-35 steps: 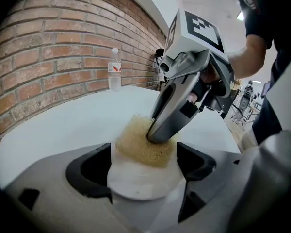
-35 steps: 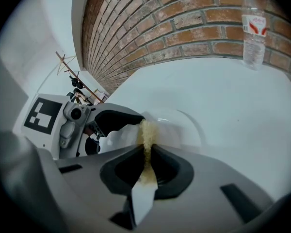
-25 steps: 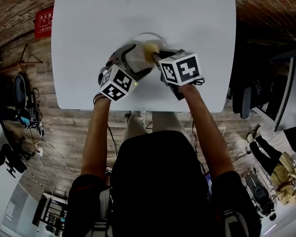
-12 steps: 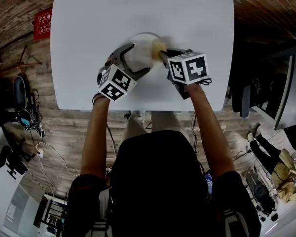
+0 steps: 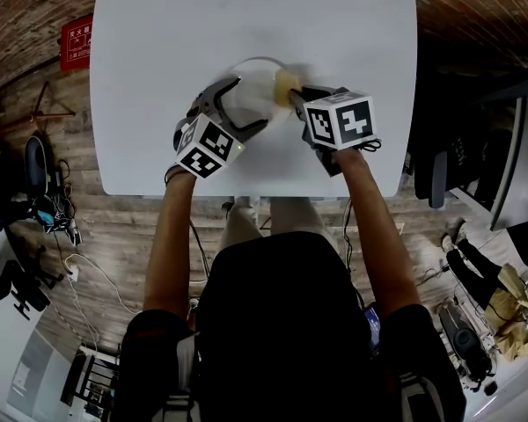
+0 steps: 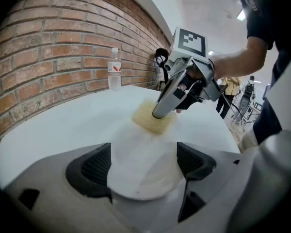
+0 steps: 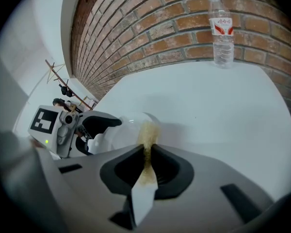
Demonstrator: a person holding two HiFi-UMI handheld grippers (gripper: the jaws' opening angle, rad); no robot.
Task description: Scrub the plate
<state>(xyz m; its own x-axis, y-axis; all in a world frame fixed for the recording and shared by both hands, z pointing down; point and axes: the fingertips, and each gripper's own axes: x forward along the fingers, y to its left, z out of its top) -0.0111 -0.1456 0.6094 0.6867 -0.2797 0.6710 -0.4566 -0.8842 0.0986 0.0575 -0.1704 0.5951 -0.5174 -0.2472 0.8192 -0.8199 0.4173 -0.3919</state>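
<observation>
Left gripper view: plate (image 6: 141, 171) sits on the table (image 6: 63, 125) between the left gripper (image 6: 143, 160) pads, both pressed against its rim; the gripper body cuts off the near rim. Right gripper view: right gripper (image 7: 146, 150) jaws pinch the sponge (image 7: 148, 130), whose tip rests on the plate's far edge. Head view: marker cubes hide part of the plate. Bottle (image 7: 222, 30) label illegible.

Head view: high overhead, facing steeply down; table (image 5: 158, 77) toward 12 o'clock, wearer's body at 6. Left gripper view, right gripper view: low, close, along own jaws, facing each other. All share plate (image 5: 251, 90), sponge (image 5: 284, 83).
</observation>
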